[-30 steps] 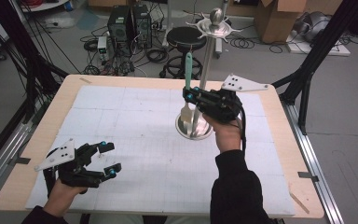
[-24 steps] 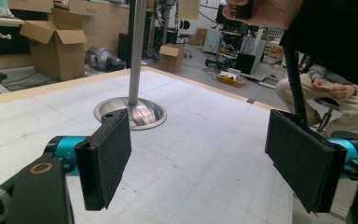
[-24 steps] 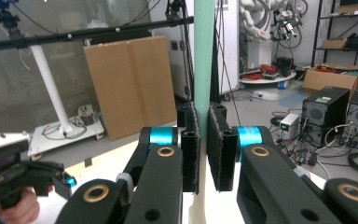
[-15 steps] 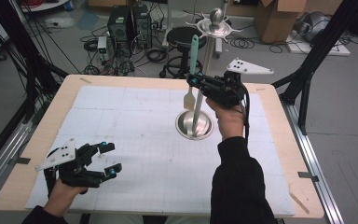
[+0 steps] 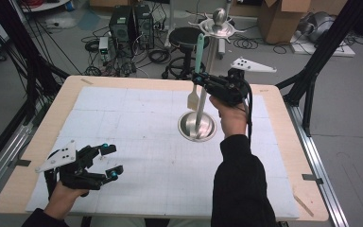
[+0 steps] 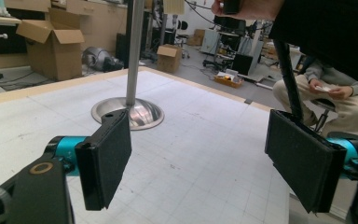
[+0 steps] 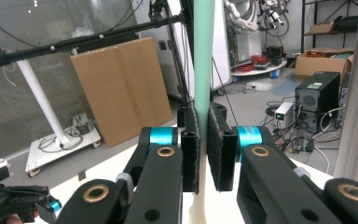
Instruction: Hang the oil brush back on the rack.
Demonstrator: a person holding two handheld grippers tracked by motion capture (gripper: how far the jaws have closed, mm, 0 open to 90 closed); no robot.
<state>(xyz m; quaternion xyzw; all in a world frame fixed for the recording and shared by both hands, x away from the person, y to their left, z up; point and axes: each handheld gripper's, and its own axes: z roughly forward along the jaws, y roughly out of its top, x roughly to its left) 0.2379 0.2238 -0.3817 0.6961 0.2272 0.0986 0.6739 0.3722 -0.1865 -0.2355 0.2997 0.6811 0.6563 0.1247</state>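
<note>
Lab room, grey floor

Beyond the wooden table [image 5: 290,156], a black stool [image 5: 186,38], computer towers [image 5: 130,23] and cardboard boxes [image 5: 276,19] are seen.

Black tongs with cyan joints, carried by a person in black sleeves

The left tongs [image 5: 105,162] and the right tongs [image 5: 201,81] are black linkages with brass-ringed pivots [image 7: 166,151], cyan collars [image 7: 162,136] and flat black felt-like pads [image 6: 106,156]. Each carries a grey three-cornered plate [image 5: 57,155] dotted with small holes, and a black cable [image 5: 250,118] trails from the right one along a black sleeve [image 5: 240,184].
</note>
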